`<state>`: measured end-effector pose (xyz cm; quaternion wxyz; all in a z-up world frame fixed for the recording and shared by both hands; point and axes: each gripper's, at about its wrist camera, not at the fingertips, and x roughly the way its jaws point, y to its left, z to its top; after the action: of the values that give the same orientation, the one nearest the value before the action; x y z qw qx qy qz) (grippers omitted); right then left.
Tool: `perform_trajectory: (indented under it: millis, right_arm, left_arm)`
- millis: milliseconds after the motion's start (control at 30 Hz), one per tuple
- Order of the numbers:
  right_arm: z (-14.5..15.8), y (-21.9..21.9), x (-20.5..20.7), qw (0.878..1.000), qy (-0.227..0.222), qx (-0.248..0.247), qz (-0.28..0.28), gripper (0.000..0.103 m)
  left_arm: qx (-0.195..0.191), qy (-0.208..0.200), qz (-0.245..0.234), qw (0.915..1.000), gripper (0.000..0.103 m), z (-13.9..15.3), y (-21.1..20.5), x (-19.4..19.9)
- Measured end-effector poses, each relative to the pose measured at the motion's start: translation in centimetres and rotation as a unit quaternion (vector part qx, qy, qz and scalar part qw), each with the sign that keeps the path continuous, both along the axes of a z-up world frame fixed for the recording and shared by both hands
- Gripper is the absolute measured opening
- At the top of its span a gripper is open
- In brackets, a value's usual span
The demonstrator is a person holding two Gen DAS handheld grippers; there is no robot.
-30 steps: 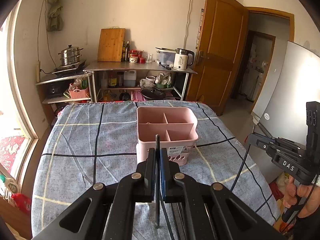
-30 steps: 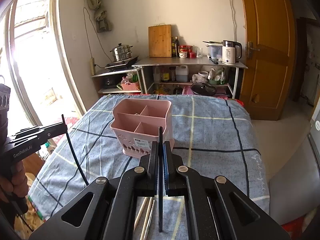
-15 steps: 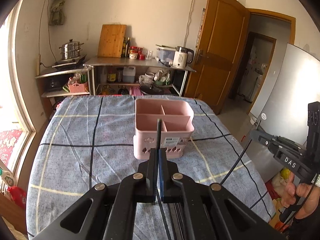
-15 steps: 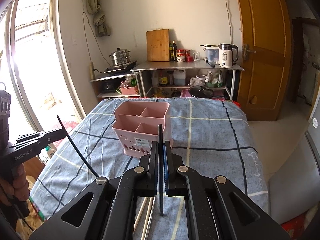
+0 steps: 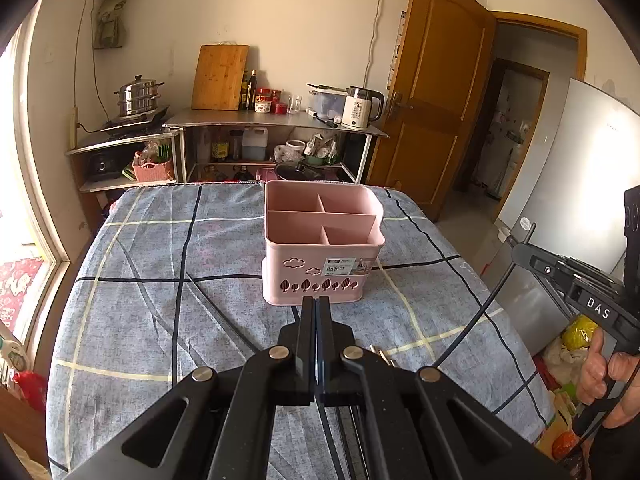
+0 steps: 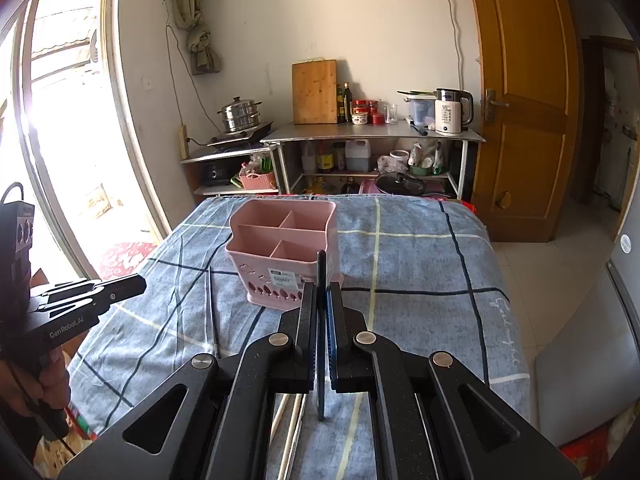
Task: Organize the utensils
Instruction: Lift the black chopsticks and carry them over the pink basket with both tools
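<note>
A pink four-compartment basket (image 5: 288,280) (image 6: 256,264) stands mid-table on the blue checked cloth (image 5: 140,280). My left gripper (image 5: 316,300) (image 6: 138,280) is shut just short of the basket's front wall, and nothing sticks out past its fingertips. A black chopstick (image 6: 213,312) (image 5: 224,314) lies on the cloth left of the basket, apart from that gripper. My right gripper (image 6: 320,286) (image 5: 516,248) is shut on another black chopstick (image 6: 320,360) (image 5: 480,312), held in the air to the right of the basket.
Pale chopsticks (image 6: 288,420) lie on the cloth under the right gripper, and their tips (image 5: 380,354) show beside the left fingers. Behind the table stand steel shelves (image 5: 276,122) with a kettle (image 5: 360,110) and a pot (image 5: 138,98). A door (image 5: 436,92) is at the right.
The black chopstick that stood up between my left fingers is gone from them and now lies on the cloth. The left gripper has come lower and closer to the basket. The right gripper held still.
</note>
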<state>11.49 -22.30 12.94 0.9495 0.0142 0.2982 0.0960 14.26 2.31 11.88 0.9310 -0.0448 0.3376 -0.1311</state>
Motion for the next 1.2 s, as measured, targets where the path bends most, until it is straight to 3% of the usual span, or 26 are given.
perform_trajectory:
  millis: [267, 333, 400, 467, 700, 900, 1133, 1200]
  right_arm:
    - [-0.1, 0.2, 0.1, 1.0, 0.001, -0.003, 0.001, 0.004]
    - [-0.1, 0.3, 0.3, 1.0, 0.002, -0.004, 0.001, 0.004]
    - [0.0, 0.3, 0.4, 1.0, 0.002, -0.005, 0.002, 0.004]
    - [0.0, 0.1, 0.7, 1.0, 0.004, -0.005, 0.001, 0.004]
    - [0.1, -0.2, 2.4, 1.0, 0.016, -0.005, 0.003, 0.004]
    - [-0.2, -0.3, 4.4, 1.0, 0.027, -0.008, 0.008, 0.004]
    - [-0.6, -0.6, 5.7, 0.999, 0.034, -0.007, 0.01, 0.005]
    - [-0.6, -0.6, 5.8, 0.999, 0.035, -0.008, 0.011, 0.005]
  left_arm:
    - [-0.046, 0.016, 0.042, 0.9979, 0.002, -1.0, 3.9, 1.3]
    - [-0.057, 0.034, 0.061, 0.996, 0.011, -2.1, 5.1, 2.4]
    - [-0.074, 0.057, 0.077, 0.9926, 0.034, -3.5, 6.3, 3.5]
    - [-0.088, 0.078, 0.091, 0.9888, 0.043, -5.1, 7.3, 4.8]
    - [-0.089, 0.147, 0.125, 0.9771, 0.043, -10.8, 8.8, 9.9]
    - [-0.072, 0.177, 0.139, 0.9716, 0.043, -13.7, 8.8, 14.4]
    - [-0.036, 0.213, 0.162, 0.963, 0.027, -15.9, 8.0, 18.2]
    - [-0.021, 0.206, 0.168, 0.9639, 0.023, -16.0, 7.8, 18.6]
